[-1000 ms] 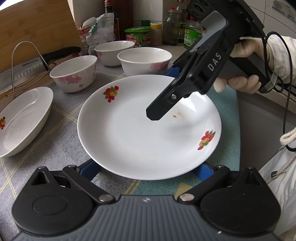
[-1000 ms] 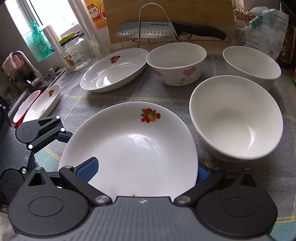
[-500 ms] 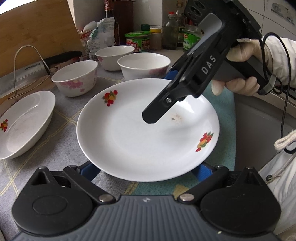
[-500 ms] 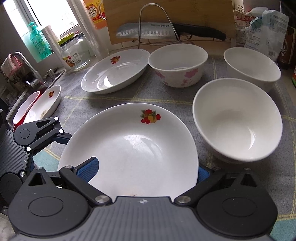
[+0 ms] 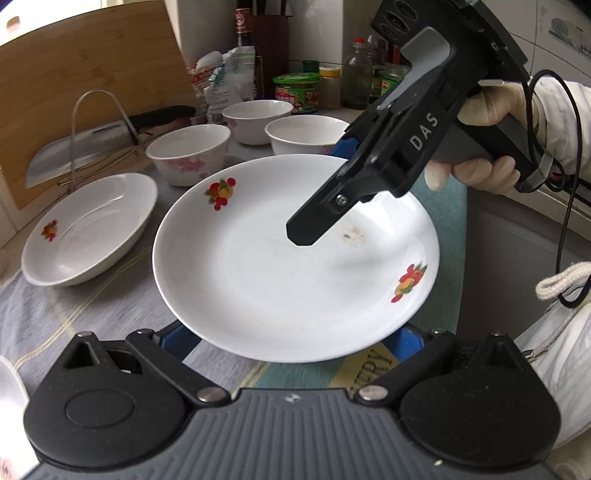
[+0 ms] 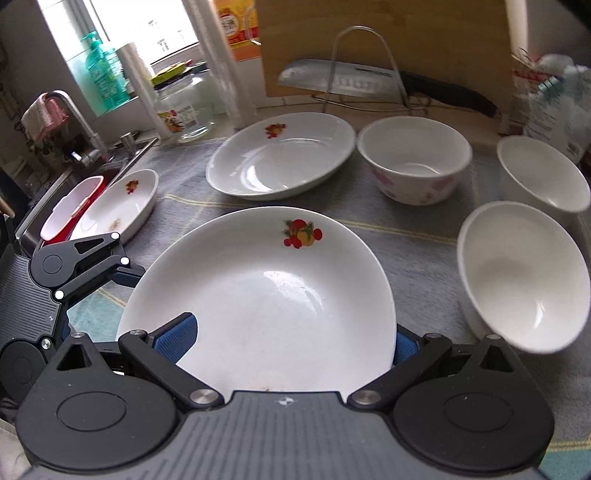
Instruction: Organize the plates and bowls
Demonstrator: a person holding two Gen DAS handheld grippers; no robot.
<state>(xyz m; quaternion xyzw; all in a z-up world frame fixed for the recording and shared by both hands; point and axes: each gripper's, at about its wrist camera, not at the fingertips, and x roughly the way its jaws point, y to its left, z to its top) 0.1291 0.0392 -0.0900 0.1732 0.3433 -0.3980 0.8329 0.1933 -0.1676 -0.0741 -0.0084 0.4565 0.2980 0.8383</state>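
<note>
A white plate with fruit prints (image 5: 280, 266) is held above the cloth; it also shows in the right wrist view (image 6: 266, 295). My right gripper (image 6: 291, 336) is shut on its near rim, one finger over the plate (image 5: 317, 225), one under. My left gripper (image 5: 291, 339) is open with its blue pads beneath the plate's opposite edge; whether they touch it I cannot tell. A second fruit plate (image 6: 284, 155) lies further back, with a third (image 6: 122, 203) by the sink. Three white bowls, one pink-flowered (image 6: 413, 158) and two others (image 6: 521, 277) (image 6: 543, 173), stand at the right.
A cleaver on a wire rack (image 6: 354, 77) leans against a wooden board (image 6: 388, 33) at the back. Jars and bottles (image 5: 328, 85) crowd the far corner. The sink with a red-rimmed dish (image 6: 70, 206) is at the left. A checked cloth (image 6: 413, 243) covers the counter.
The plate has risen off the cloth in the right gripper and shifted slightly toward the back plate. Both grippers moved with it; the bowls look further away.
</note>
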